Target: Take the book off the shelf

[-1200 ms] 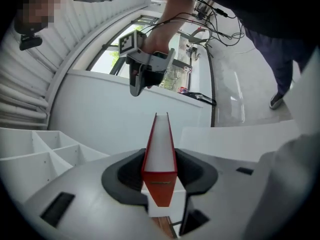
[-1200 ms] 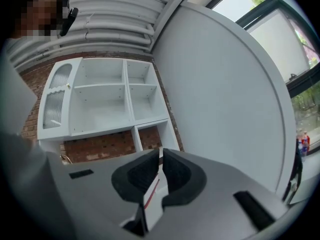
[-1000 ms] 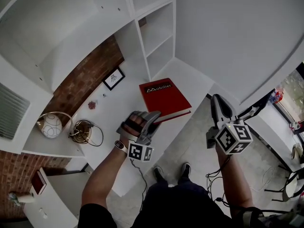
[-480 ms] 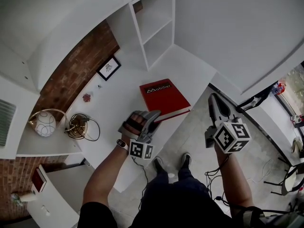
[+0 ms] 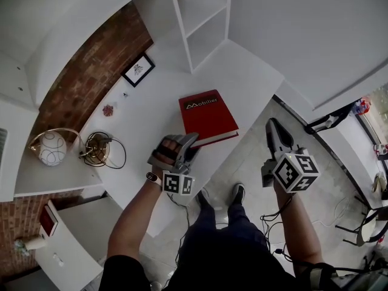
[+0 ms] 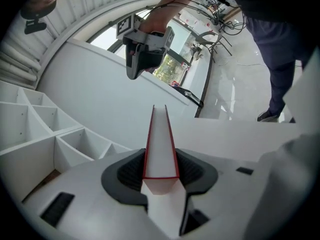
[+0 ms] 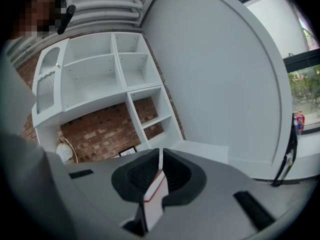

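1. Left gripper view: my left gripper [image 6: 160,176] is clamped on the red book [image 6: 160,136]. Both dark pads press on its covers, and the white page edge runs away from me between them.
2. Head view: the grip sits on the book's near edge. The book lies flat, cover up with white lettering showing, over the worktop [image 5: 151,123]. It is close to the front edge, toward the right-hand end. I cannot tell whether it rests on the surface or hangs just above it.
3. Right gripper view: my right gripper [image 7: 160,171] has its jaws pressed almost together, leaving only a thin slit. Low in that slit I see a white sliver with a red line [image 7: 151,194], and I cannot tell what it is. The pads grip nothing that I can make out.
4. Head view: the right gripper is off the worktop's front edge, over the floor [image 5: 254,183]. It is apart from the book and to its right, with its tips aimed toward the shelf unit [image 5: 206,17].
5. The shelf unit stands at the worktop's back right corner.
6. A framed picture [image 5: 138,70] leans on the brick wall [image 5: 91,65] along the back edge. A small red object [image 5: 108,110] lies just in front of it.
7. Toward the left end sits a wire ornament [image 5: 100,151], and beside it, farther left, a round white globe [image 5: 51,148].
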### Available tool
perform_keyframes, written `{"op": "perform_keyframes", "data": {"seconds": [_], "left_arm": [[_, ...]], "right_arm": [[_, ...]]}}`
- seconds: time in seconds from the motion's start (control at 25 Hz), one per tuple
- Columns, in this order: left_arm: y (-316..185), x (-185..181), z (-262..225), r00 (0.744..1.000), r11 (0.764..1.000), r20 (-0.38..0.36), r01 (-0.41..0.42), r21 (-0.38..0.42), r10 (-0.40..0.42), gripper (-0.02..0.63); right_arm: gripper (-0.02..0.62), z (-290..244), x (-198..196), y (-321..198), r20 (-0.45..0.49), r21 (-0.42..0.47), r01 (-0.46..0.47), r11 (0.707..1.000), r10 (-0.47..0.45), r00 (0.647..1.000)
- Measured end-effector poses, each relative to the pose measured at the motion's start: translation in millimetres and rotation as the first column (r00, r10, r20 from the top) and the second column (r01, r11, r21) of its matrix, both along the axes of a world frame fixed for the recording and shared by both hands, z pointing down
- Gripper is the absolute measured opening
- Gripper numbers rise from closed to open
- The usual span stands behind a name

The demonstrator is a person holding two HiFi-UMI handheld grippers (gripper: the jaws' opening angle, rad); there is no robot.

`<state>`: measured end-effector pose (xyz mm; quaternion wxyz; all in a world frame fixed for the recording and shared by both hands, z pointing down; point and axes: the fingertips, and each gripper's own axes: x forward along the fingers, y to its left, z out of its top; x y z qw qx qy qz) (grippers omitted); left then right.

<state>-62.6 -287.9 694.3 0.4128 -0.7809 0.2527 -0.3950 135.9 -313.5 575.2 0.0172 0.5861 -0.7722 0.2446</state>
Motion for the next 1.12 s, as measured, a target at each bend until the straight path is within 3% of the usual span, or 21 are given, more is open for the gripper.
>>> {"op": "perform_keyframes", "data": {"seconds": [0.16,0.48,0.64,0.88,1.04,1.12], "left_arm": [[-2,-22,37,0.995,0.99,0.061,0.091,-0.11,-0.085,0.207],[5,-35,82,0.976,0.945,0.171,0.176,-0.276,-0.132,0.264],[11,-43,105,0.964,0.879,0.207,0.238,-0.414,-0.164,0.285],[23,-42,107,0.957,0.739,0.162,0.288,-0.609,-0.239,0.293],[24,-41,80,0.948,0.7,0.104,0.294,-0.65,-0.301,0.292],[24,-40,56,0.929,0.663,0.042,0.294,-0.688,-0.369,0.291]], "right_arm": [[0.021,10,-8,0,0.015,-0.016,0.008,1.0,-0.007,1.0],[0.021,18,-13,5,0.025,-0.031,0.012,0.999,-0.012,1.0],[0.021,21,-12,6,0.025,-0.038,0.011,0.999,-0.01,1.0],[0.021,13,-4,2,0.012,-0.023,0.006,1.0,-0.005,1.0],[0.021,-2,-6,-3,0.0,-0.001,0.019,1.0,-0.019,1.0],[0.021,-12,-9,-5,-0.015,0.018,0.036,0.999,-0.036,0.999]]}}
